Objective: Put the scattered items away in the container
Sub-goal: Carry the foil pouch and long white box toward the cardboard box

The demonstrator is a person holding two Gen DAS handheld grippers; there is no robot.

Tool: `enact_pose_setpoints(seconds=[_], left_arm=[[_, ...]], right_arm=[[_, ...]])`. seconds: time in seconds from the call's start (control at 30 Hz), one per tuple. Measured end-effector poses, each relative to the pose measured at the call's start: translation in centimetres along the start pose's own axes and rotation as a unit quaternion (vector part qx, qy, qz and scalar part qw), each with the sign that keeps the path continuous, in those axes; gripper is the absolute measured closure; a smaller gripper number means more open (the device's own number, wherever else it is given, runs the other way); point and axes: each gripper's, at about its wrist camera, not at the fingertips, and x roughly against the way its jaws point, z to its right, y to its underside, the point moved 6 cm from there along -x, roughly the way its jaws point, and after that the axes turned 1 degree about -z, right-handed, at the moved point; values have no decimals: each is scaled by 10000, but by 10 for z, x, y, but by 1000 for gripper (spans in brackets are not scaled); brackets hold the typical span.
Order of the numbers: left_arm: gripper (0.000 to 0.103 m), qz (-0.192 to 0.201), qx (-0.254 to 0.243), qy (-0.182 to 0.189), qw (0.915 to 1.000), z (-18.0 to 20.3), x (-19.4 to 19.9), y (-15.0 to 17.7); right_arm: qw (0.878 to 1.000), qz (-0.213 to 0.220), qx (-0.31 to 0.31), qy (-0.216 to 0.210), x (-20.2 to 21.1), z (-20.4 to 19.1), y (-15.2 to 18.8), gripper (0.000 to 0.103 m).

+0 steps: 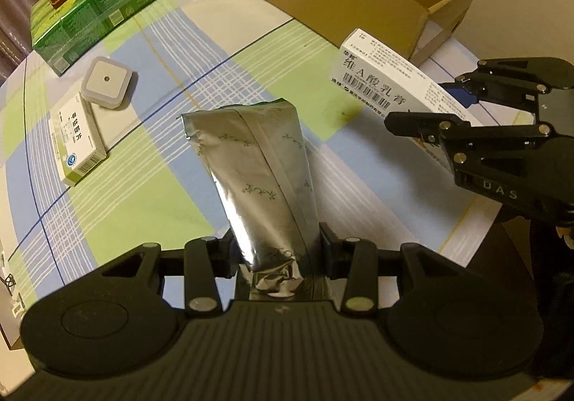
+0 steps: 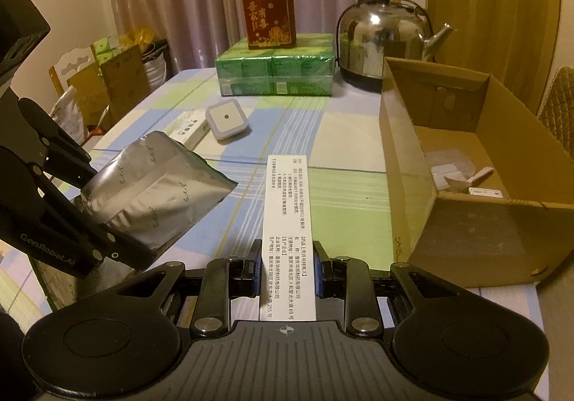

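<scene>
The left gripper (image 1: 278, 250) is clamped on the crumpled bottom end of the silver foil pouch (image 1: 258, 167), probably soft and slippery (better taken near its firm seam), while the right gripper (image 2: 287, 268) pinches the light, stiff white medicine box (image 2: 287, 218) by its narrow sides, both raised over the table (image 2: 344, 200) beside the cardboard box (image 2: 466, 232).

The bench (image 2: 344, 192) wore a cloth checked in pale blue, light green and white, crossed by thin lines. The foil pouch (image 1: 258, 171) was silver with small green sprigs — the long carton (image 2: 288, 221) white with black print. The open box (image 2: 466, 232) was plain brown cardboard, the wrapped stack (image 2: 276, 74) bright green, and the upright packet (image 2: 267, 18) dark red with gold lettering.
</scene>
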Motion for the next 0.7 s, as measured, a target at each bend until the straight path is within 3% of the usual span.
enact_pose_setpoints(seconds=[0.7], left_arm=[[66, 276, -298, -20, 9992, 30, 20, -29]], right_arm=[[9991, 341, -130, 231, 37, 24, -13, 80]])
